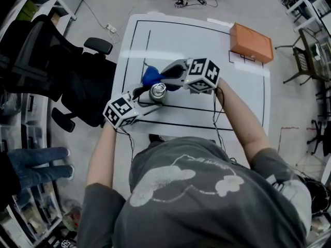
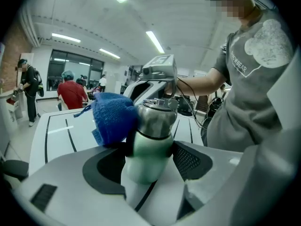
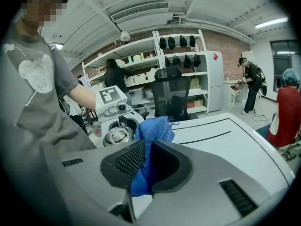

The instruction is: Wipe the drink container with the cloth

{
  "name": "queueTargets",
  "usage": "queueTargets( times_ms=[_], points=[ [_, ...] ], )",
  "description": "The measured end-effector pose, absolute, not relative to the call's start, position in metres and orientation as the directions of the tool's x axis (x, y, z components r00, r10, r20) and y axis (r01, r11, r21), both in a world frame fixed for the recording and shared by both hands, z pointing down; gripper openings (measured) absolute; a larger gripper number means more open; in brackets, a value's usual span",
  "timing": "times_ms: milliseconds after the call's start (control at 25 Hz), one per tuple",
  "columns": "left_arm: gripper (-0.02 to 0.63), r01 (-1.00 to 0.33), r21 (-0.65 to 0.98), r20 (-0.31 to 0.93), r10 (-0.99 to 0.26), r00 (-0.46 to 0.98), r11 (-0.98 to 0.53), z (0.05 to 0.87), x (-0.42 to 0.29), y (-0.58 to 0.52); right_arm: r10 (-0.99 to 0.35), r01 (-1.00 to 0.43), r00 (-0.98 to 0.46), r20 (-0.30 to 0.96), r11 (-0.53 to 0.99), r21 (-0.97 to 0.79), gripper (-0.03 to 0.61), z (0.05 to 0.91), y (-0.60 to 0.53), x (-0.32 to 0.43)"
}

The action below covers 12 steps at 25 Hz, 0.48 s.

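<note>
The drink container stands upright between the jaws of the left gripper, which press on both sides of its green body. The blue cloth is pinched in the closed jaws of the right gripper. It touches the container's metal top part, over the white table.

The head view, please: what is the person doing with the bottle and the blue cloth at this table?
A person stands at a white table with a gripper in each hand. The left gripper is closed on a pale green bottle with a metal top, holding it upright. The right gripper pinches a blue cloth and holds it against the bottle's upper side, so wiping seems under way. An orange box lies untouched at the far corner.
</note>
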<state>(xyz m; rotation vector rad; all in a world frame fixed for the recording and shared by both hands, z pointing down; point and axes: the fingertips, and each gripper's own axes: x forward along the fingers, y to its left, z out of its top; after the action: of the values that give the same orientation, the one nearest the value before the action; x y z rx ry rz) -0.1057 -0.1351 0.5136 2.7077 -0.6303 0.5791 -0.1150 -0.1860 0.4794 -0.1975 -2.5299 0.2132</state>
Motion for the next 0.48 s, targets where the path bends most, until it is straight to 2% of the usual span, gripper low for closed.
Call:
queueTargets(
  times_ms=[160, 480],
  points=[
    [0.314, -0.449, 0.195, 0.432, -0.335, 0.838, -0.872, 0.514, -0.107, -0.135, 0.193, 0.094, -0.784, 0.590, 0.976, -0.195, 0.049, 0.494, -0.192, -0.121],
    [0.316, -0.499, 0.215, 0.393, -0.393, 0.831, -0.840, 0.516, -0.109, -0.135, 0.204, 0.031, -0.751, 0.628, 0.961, -0.276, 0.048, 0.535, -0.200, -0.119]
  ],
)
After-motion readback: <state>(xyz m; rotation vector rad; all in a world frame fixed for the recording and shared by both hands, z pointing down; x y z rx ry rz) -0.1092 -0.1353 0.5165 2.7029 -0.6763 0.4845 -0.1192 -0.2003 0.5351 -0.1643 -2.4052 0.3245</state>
